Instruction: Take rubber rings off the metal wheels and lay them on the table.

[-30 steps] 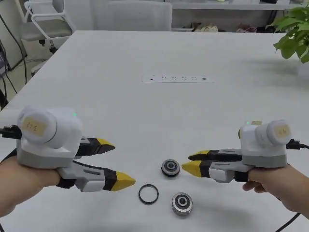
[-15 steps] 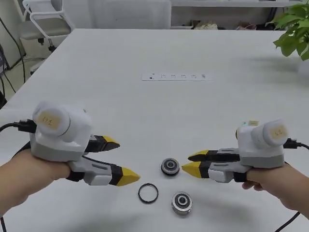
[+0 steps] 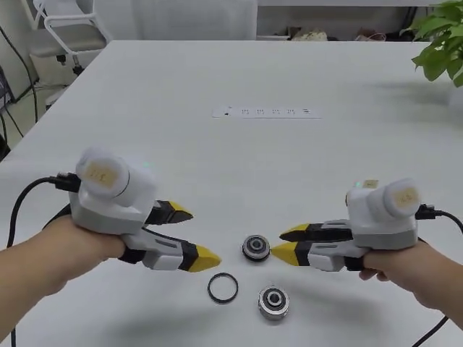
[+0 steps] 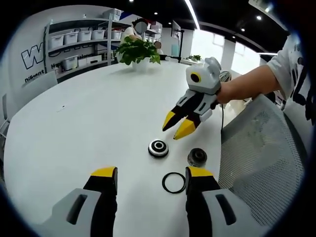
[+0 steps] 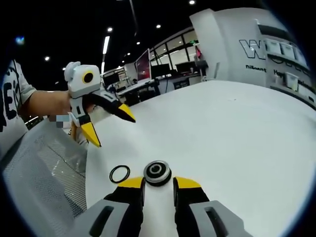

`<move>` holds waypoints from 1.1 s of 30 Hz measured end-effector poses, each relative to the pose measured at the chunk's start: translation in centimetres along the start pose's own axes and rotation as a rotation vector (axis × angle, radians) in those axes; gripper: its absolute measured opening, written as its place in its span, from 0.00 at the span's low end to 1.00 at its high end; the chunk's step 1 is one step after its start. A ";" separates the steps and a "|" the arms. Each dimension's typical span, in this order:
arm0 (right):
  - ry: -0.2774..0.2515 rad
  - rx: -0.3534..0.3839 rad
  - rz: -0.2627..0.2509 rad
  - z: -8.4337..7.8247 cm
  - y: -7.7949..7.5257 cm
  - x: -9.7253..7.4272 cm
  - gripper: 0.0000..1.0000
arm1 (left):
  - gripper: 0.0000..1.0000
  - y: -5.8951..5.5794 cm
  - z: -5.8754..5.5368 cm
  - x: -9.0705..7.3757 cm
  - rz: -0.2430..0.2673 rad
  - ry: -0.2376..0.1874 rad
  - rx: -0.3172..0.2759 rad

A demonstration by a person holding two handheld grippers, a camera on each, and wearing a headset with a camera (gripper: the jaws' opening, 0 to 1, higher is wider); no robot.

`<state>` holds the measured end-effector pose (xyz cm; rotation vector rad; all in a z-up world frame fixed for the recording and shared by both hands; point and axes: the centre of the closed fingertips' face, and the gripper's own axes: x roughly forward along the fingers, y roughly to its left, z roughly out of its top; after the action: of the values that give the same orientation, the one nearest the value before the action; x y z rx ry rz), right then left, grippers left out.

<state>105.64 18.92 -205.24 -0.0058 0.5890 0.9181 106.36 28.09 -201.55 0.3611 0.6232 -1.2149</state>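
Observation:
Two small metal wheels lie on the white table [image 3: 217,159] near its front edge. One wheel [image 3: 255,247] looks dark around its rim; the other wheel [image 3: 273,301] shows a silver rim. A loose black rubber ring [image 3: 222,288] lies flat left of them. My right gripper [image 3: 282,242] is open by a narrow gap, its tips just right of the dark-rimmed wheel [image 5: 157,173] and holding nothing. My left gripper [image 3: 195,235] stands wide open above and left of the ring [image 4: 173,182], empty.
A white power strip [image 3: 265,112] is set in the table's middle. A green plant [image 3: 441,50] stands at the far right corner and a white chair [image 3: 61,29] beyond the far left. A black cable [image 3: 29,199] trails from the left gripper.
My left gripper has moved right and slightly forward, closer to the ring and wheels. The right gripper, the wheels and the ring have stayed put.

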 end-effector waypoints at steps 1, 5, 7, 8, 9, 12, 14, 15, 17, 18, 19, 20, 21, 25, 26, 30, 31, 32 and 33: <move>0.003 -0.002 0.000 0.0 0.0 0.0 0.20 | 0.52 0.0 0.0 0.1 -0.002 0.001 0.002; 0.017 -0.017 0.000 -0.4 0.0 0.1 0.21 | 0.51 0.0 0.1 0.9 -0.014 0.012 0.017; 0.022 -0.020 -0.001 -0.5 -0.1 0.2 0.21 | 0.50 0.0 0.1 1.3 -0.019 0.017 0.021; 0.022 -0.021 -0.001 -0.5 -0.1 0.2 0.21 | 0.50 0.0 0.1 1.4 -0.020 0.018 0.021; 0.024 -0.024 -0.001 -0.6 -0.1 0.3 0.21 | 0.49 0.0 0.0 1.6 -0.025 0.021 0.023; 0.028 -0.032 0.000 -0.7 -0.1 0.4 0.22 | 0.48 -0.2 -0.1 2.0 -0.033 0.031 0.030; 0.030 -0.036 0.001 -0.7 0.0 0.4 0.22 | 0.48 -0.3 -0.1 2.3 -0.040 0.036 0.032; 0.032 -0.036 0.002 -0.8 0.0 0.5 0.23 | 0.47 -0.3 -0.2 2.5 -0.043 0.038 0.032; 0.035 -0.036 0.004 -0.9 0.1 0.5 0.23 | 0.47 -0.4 -0.2 2.8 -0.048 0.043 0.034; 0.036 -0.037 0.004 -0.9 0.1 0.6 0.23 | 0.46 -0.4 -0.2 3.1 -0.051 0.045 0.036; 0.037 -0.039 0.003 -0.9 0.1 0.6 0.23 | 0.46 -0.5 -0.1 3.2 -0.053 0.045 0.037; 0.039 -0.043 0.003 -1.0 0.2 0.6 0.23 | 0.45 -0.6 -0.1 3.4 -0.057 0.045 0.038; 0.040 -0.044 0.003 -1.0 0.2 0.6 0.23 | 0.45 -0.6 0.0 3.5 -0.059 0.046 0.038; 0.045 -0.049 0.001 -1.2 0.1 0.5 0.22 | 0.44 -0.7 0.2 3.9 -0.066 0.040 0.035; 0.045 -0.048 0.001 -1.2 0.1 0.5 0.22 | 0.44 -0.8 0.3 4.1 -0.068 0.040 0.038; 0.045 -0.048 0.001 -1.3 0.1 0.5 0.22 | 0.43 -1.1 0.3 4.7 -0.080 0.046 0.046; 0.046 -0.048 0.001 -1.3 0.1 0.6 0.23 | 0.43 -1.2 0.4 4.8 -0.082 0.047 0.047; 0.046 -0.048 0.001 -1.2 0.1 0.6 0.23 | 0.42 -1.3 0.4 5.0 -0.085 0.047 0.048; 0.046 -0.049 0.001 -1.2 0.1 0.6 0.23 | 0.42 -1.4 0.4 5.1 -0.087 0.048 0.050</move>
<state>105.24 19.14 -206.53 -0.0709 0.6092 0.9357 106.25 23.57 -204.27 0.4094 0.6562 -1.3096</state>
